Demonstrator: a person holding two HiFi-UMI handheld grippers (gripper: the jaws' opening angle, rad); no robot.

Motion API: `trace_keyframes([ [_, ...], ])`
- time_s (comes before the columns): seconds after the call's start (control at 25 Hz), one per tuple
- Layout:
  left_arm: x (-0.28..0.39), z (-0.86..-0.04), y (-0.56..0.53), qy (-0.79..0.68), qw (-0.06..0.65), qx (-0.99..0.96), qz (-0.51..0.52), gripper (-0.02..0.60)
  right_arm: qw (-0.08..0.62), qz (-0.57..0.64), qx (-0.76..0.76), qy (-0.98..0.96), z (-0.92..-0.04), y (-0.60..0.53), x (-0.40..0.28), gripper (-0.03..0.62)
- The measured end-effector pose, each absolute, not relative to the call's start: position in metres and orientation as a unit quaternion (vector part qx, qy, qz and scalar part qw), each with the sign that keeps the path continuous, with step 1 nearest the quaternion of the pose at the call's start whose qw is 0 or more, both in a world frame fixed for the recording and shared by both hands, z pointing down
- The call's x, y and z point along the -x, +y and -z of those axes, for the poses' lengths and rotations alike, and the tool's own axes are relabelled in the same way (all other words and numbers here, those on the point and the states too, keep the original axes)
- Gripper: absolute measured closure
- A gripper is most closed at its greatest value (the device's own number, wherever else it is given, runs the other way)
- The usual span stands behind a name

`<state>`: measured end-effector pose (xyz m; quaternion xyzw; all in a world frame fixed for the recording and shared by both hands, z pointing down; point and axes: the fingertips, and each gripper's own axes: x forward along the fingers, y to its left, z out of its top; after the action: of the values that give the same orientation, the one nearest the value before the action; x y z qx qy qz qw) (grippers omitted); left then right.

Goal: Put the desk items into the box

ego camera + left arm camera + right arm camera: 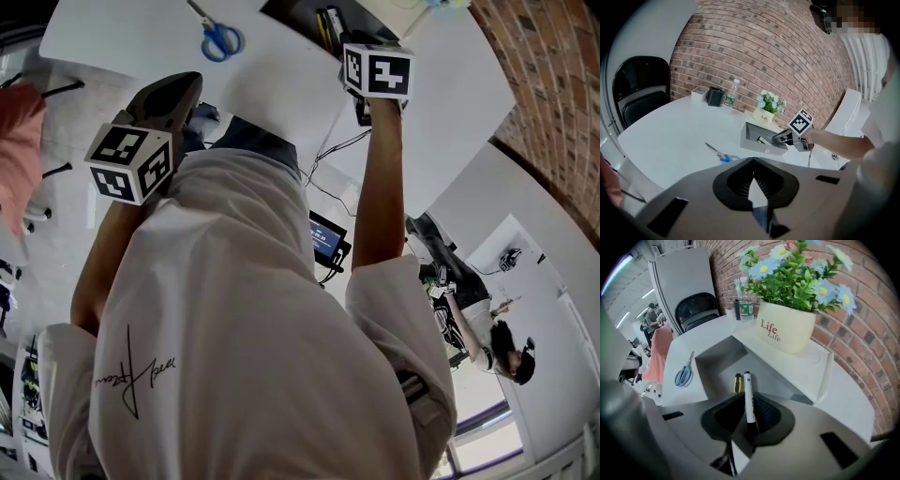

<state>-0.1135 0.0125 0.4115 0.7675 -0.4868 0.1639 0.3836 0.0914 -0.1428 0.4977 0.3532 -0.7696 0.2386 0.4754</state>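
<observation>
Brick wall behind, white tabletop (pixel 670 136) in front, and I'll read it from the left. Blue-handled scissors (pixel 723 157) lie flat on the bare tabletop, well apart from the box and not yet packed. My left gripper (pixel 753 173) hangs above the near edge with its jaws drawn together on nothing. Further right sits the grey box (pixel 753 140), open at the top, with a small yellow-and-black thing (pixel 738 383) already on its floor. My right gripper (pixel 751 423) is clamped on the dark end of a white marker (pixel 748 394), which points out over the box opening, just beside that yellow thing. A cream flower pot (pixel 787 329) stands on the white panel (pixel 806 366) just past the box.

To do this drop well, I judge I should bring the marker low and roughly level inside the walls before parting the jaws, so it lies down rather than bouncing out. I'd also keep clear of the panel so the pot isn't nudged. The scissors look like the left gripper's job after that.

Hard to read: my own shirt (pixel 244 328) fills most of the head view, and the box is cut off at that view's top edge. The right gripper's body hides the near floor of the box, so I can't tell how high the marker sits. The yellow-and-black thing is too small to name
</observation>
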Motion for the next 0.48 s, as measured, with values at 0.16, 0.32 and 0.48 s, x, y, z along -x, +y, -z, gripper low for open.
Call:
trace_keyframes([
  [0.16, 0.112, -0.410, 0.011, -0.480, 0.380, -0.773, -0.164, 0.575, 0.465, -0.239, -0.365, -0.770, -0.492, -0.141, -0.093, 0.528],
  [0.32, 0.109, -0.407, 0.011, -0.473, 0.375, -0.780, -0.165, 0.575, 0.450, -0.242, -0.377, -0.772, -0.481, -0.139, -0.096, 0.536],
  [0.48, 0.108, -0.405, 0.011, -0.467, 0.371, -0.786, -0.166, 0.575, 0.438, -0.240, -0.390, -0.774, -0.472, -0.137, -0.098, 0.540],
])
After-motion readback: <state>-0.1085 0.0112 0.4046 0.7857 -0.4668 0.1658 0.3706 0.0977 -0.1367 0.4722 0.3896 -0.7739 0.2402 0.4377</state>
